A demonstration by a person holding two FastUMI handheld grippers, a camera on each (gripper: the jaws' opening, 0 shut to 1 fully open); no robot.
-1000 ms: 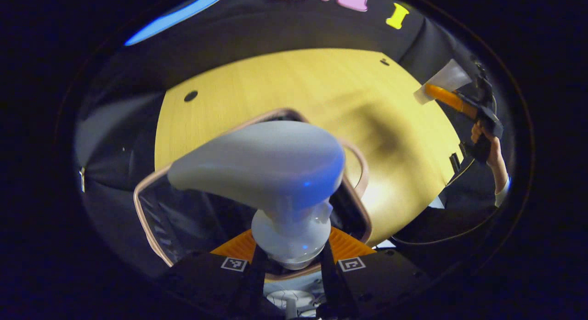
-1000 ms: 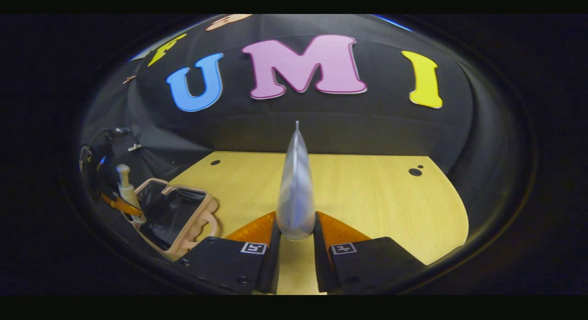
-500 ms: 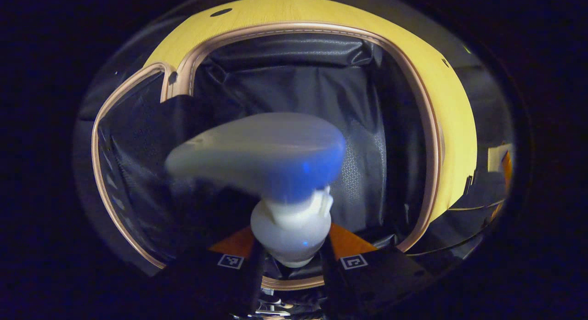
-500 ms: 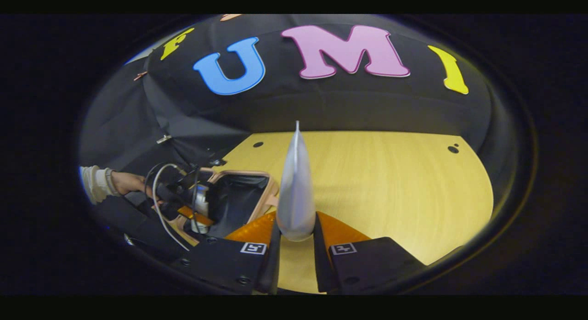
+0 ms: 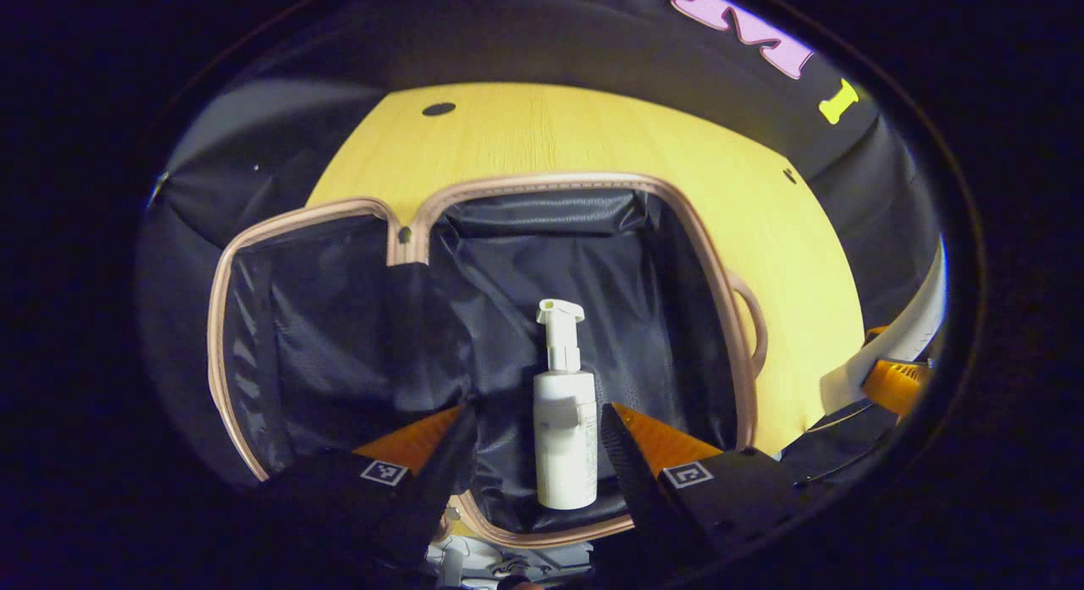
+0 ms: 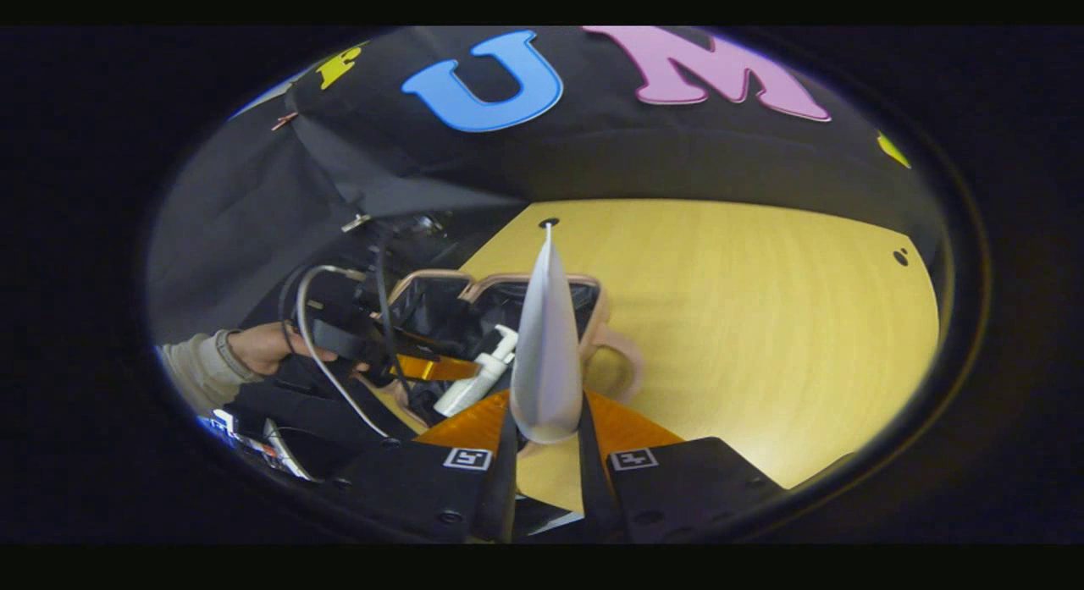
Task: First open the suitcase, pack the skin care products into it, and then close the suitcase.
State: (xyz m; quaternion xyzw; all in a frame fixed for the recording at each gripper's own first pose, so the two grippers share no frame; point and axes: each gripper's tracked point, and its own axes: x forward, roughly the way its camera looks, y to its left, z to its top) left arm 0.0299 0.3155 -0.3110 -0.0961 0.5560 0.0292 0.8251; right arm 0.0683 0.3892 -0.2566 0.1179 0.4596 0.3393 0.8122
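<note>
The suitcase (image 5: 550,182) lies open on the table, pink rim around black lining. A white pump bottle (image 5: 565,438) rests on the lining of its right half, nozzle pointing away. My left gripper (image 5: 538,410) hovers just above the bottle, open, with both fingers clear of it. My right gripper (image 6: 546,408) is shut on a pale flat tube (image 6: 544,344), seen edge-on and pointing up over the suitcase (image 6: 440,277). In the right gripper view, the left gripper (image 6: 423,368) and pump bottle (image 6: 478,383) sit inside the case. The tube (image 5: 898,336) and right gripper (image 5: 898,374) show at the far right.
The yellow wooden table (image 5: 593,133) stretches behind and to the right of the suitcase, with bare surface (image 6: 745,319). A hand and sleeve (image 6: 254,349) hold the left gripper, with a cable looping off it. Black cloth walls the booth.
My left gripper lowered the pump bottle into the suitcase, opened and drew back from it. My right gripper swung left toward the suitcase, still holding the tube.
</note>
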